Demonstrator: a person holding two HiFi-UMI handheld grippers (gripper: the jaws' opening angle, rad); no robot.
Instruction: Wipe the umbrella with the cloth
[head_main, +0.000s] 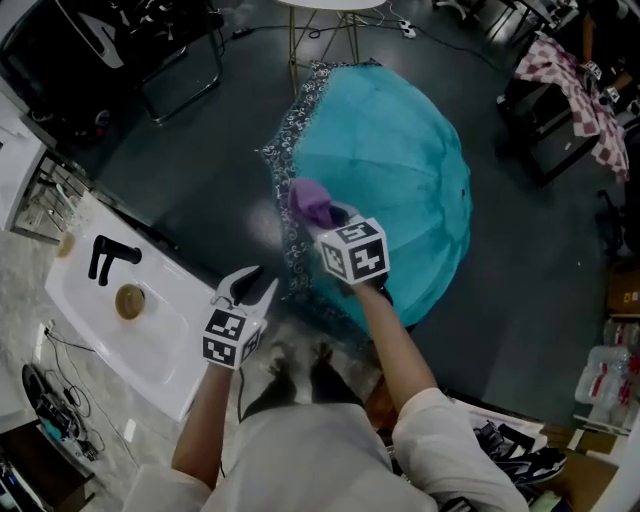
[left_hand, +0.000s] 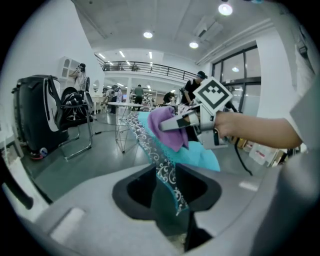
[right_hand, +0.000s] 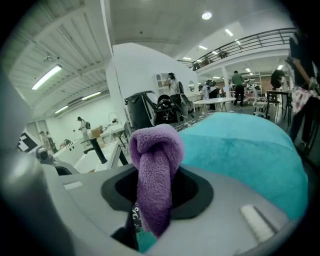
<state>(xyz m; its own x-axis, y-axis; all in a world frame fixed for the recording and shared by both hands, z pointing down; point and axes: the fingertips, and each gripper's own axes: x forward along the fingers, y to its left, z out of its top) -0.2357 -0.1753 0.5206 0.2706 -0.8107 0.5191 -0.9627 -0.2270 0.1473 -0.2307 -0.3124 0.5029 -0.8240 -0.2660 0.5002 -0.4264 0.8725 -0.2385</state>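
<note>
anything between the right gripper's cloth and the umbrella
Nothing visible. The right gripper holds the purple cloth right at the teal umbrella canopy, beside the patterned edge the left gripper pinches.

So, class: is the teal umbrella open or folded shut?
Open: the umbrella is spread into a wide, rounded dome.

Dim and murky from the head view: dark floor (head_main: 230, 120), soft faint shadows, only the teal umbrella (head_main: 390, 160) and the white sink (head_main: 170, 340) standing out. Brighter in both gripper views, lit from round ceiling lamps (left_hand: 148, 35) and a long strip light (right_hand: 47, 77), with pale glare at the window (left_hand: 232, 75). Strongly bent by fisheye, black at the corners. Blurred in the nearest grey foreground; fairly sharp on the purple cloth (right_hand: 155, 165).
</note>
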